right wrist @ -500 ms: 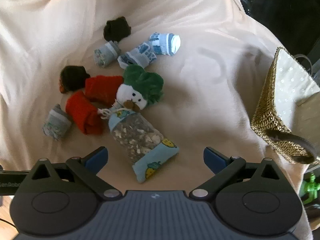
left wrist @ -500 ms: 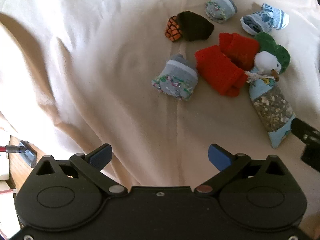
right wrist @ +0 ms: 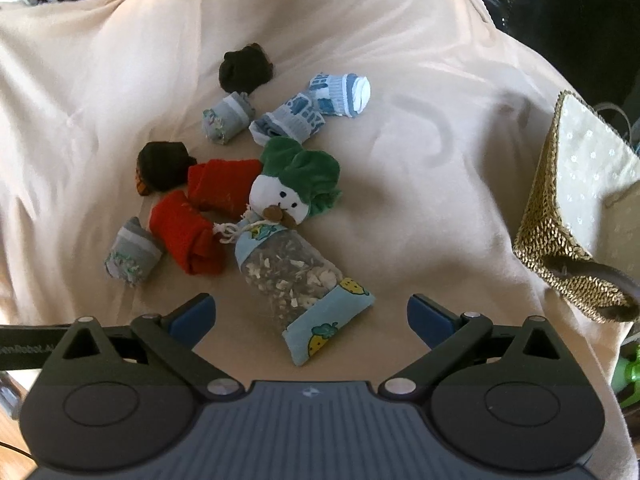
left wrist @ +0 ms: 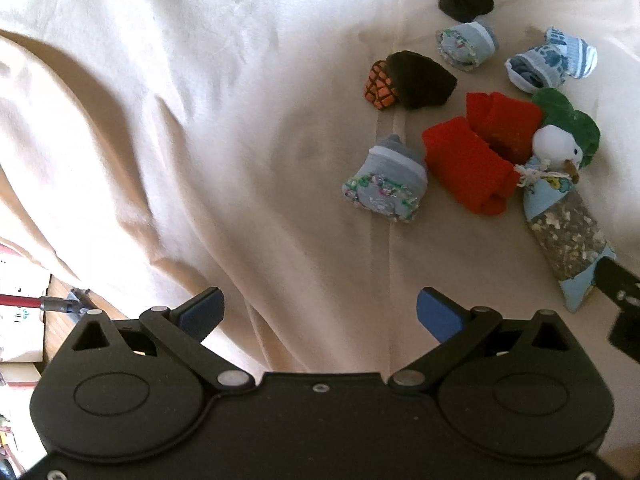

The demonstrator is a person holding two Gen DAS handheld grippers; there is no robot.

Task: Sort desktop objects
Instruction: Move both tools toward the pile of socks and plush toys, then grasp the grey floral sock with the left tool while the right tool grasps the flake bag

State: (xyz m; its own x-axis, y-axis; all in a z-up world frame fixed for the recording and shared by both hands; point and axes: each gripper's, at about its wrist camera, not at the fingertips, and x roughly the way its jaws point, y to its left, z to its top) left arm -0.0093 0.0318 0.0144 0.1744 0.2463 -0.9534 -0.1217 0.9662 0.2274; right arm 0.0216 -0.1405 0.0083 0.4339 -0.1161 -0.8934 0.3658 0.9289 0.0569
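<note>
The things you are sorting lie in one loose cluster on the cream cloth (right wrist: 420, 80) that covers the tabletop. Nearest your right claw (right wrist: 311, 315) is the snowman pouch (right wrist: 296, 256): white face, green hat, a clear belly of dried bits and a blue printed bottom end that reaches between the claw's blue fingertips (right wrist: 192, 316). That claw is spread wide and grips nothing.

Touching the pouch's tied neck is a rolled red sock (right wrist: 186, 236), with a second red roll (right wrist: 222, 182) just behind it against the green hat. A grey sock roll (right wrist: 132, 252) lies beside the nearer red one. Behind the red pair sits a dark roll with an orange checked end (right wrist: 162, 166). Farther back come another grey roll (right wrist: 228, 118), a black bundle (right wrist: 246, 68) touching it, and two blue-and-white patterned rolls (right wrist: 316, 110) side by side.

Your left claw (left wrist: 320, 314) is also spread, nothing between its fingers, over bare cloth; from there the nearer grey roll (left wrist: 386, 182) is up and to the right, well apart from the fingertips, and a black part of the other tool (left wrist: 618, 292) overlaps the pouch's end.

At your far right a woven basket with a dotted lining (right wrist: 560, 216) lies tilted on the cloth, apart from the cluster.
</note>
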